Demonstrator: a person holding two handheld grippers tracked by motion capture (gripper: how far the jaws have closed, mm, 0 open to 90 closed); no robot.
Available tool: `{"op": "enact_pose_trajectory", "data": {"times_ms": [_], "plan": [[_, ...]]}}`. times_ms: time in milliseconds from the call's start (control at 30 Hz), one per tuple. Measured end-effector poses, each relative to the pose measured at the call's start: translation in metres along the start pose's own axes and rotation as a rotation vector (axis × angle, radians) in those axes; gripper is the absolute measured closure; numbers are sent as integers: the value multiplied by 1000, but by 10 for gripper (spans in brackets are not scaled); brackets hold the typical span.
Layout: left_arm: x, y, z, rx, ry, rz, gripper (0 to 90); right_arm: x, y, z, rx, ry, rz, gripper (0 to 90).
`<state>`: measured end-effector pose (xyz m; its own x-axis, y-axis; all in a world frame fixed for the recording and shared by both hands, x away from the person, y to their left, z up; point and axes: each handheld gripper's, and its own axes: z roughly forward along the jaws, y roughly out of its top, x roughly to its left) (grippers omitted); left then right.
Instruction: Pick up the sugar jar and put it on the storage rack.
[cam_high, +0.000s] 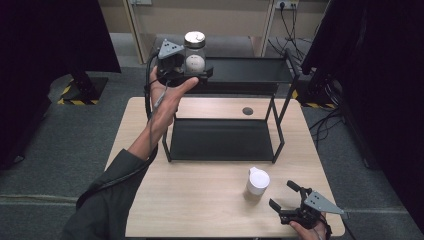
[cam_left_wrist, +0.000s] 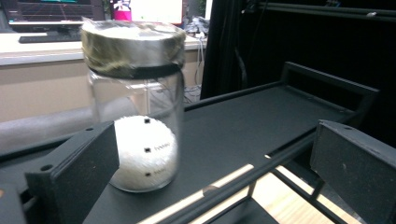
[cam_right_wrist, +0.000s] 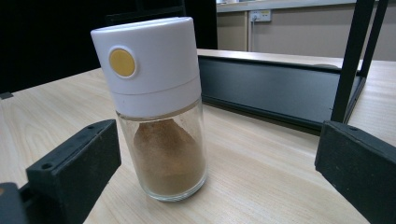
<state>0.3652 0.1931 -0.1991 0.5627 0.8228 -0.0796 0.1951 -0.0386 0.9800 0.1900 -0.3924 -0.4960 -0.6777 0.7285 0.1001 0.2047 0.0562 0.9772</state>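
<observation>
left gripper hangs wide open by the clear glass jar with metal lid on the black shelf. glass looks slick and breakable, so i'd grab the body below the lid.

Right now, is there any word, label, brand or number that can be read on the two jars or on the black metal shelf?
No text is readable.
Clear glass jar with metal lid: small dark marks on the white ball inside, too blurred to read.
White-capped glass shaker of brown powder: a plain yellow round dot, no lettering.
Black metal shelf: no markings visible.
Monitors behind the jar in the left gripper view: too blurred to read.
</observation>
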Motion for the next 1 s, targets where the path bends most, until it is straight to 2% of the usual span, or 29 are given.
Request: {"op": "enact_pose_trajectory", "data": {"times_ms": [300,567,1000], "plan": [[-5,-23,-12,-25,-56,10,9,0,0,-1,-3,-3,2,5],[-12,-48,-20,-36,-128,26,9,0,0,-1,-3,-1,1,5],[-19,-82,-28,-41,-187,48,11,-1,-2,-1,-13,7,17,5]]}}
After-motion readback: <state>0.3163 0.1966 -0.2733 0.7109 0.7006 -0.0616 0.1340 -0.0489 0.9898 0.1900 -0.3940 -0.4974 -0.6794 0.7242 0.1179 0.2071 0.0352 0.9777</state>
